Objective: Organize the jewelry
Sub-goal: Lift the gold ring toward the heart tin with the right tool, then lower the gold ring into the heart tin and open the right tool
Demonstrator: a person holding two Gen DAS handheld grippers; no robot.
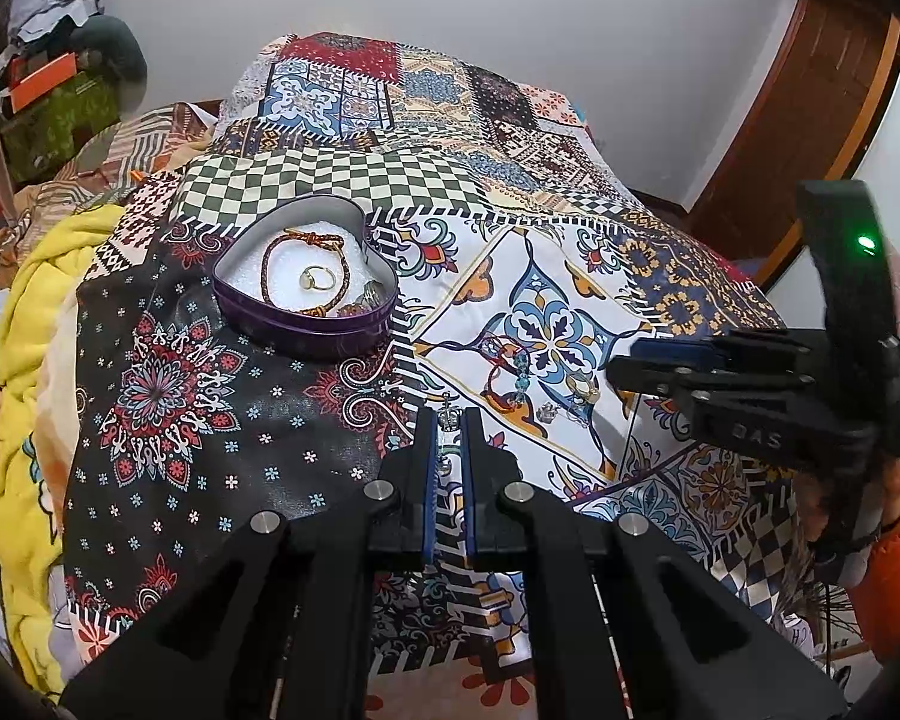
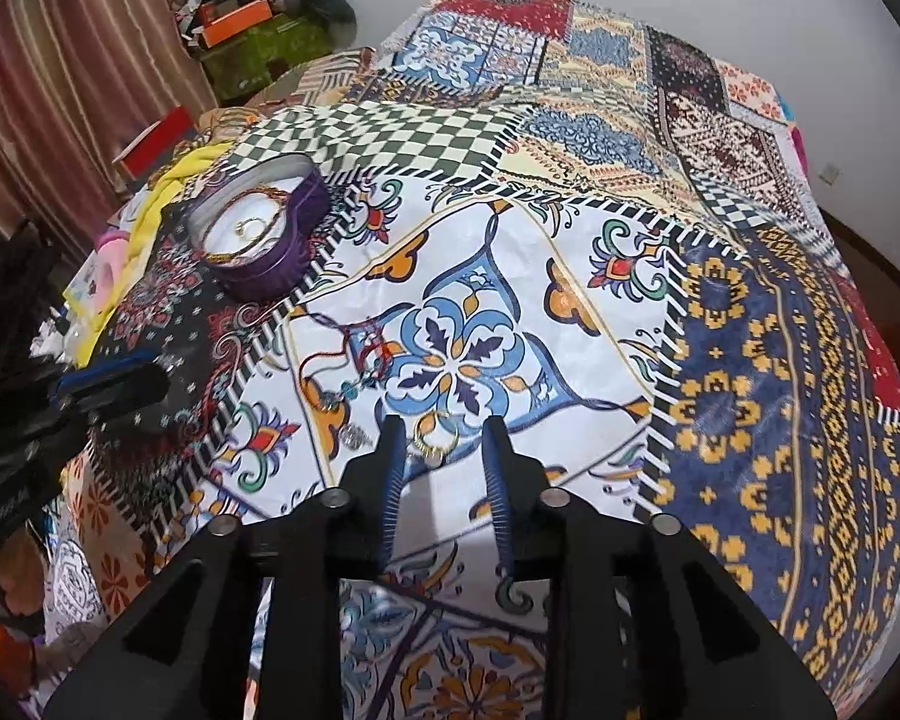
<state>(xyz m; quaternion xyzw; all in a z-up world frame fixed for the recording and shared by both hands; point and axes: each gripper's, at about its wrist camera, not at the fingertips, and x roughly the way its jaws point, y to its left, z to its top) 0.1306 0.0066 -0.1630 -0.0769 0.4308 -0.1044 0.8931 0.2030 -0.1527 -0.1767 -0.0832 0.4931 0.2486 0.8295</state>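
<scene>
Heart-shaped tin (image 1: pixel 306 306): purple wall, pale lining, lid off, resting on the patchwork bedspread (image 1: pixel 570 180) at the join of the dark floral patch and the green-checked patch.
Contents: braided cord bracelet (image 1: pixel 306 267), brown and gold, looped round the inside; gold ring (image 1: pixel 320 279) lying inside that loop; further small metal pieces at the tin's near right corner, too small to identify.

Loose jewelry on the white-and-blue floral patch, well apart from the tin:
- red cord bracelet with turquoise beads (image 2: pixel 363 360);
- silver charm (image 2: pixel 356 437), just beside the right gripper's left finger;
- gold ring or hoop pieces (image 2: pixel 435 438), lying between the right gripper's fingertips, on the cloth.

Left gripper (image 1: pixel 448 420): black fingers with blue pads, nearly together, clamped on a small silver crown-shaped charm (image 1: pixel 448 417) held at the tips; a thin strand hangs down between the pads.

Right gripper (image 2: pixel 441 426): fingers apart, tips low over the cloth either side of the gold pieces, nothing gripped.

Surroundings: yellow blanket (image 1: pixel 24 360) at the bed's left edge; white wall behind; orange sleeve (image 1: pixel 897 540) behind the right gripper.
</scene>
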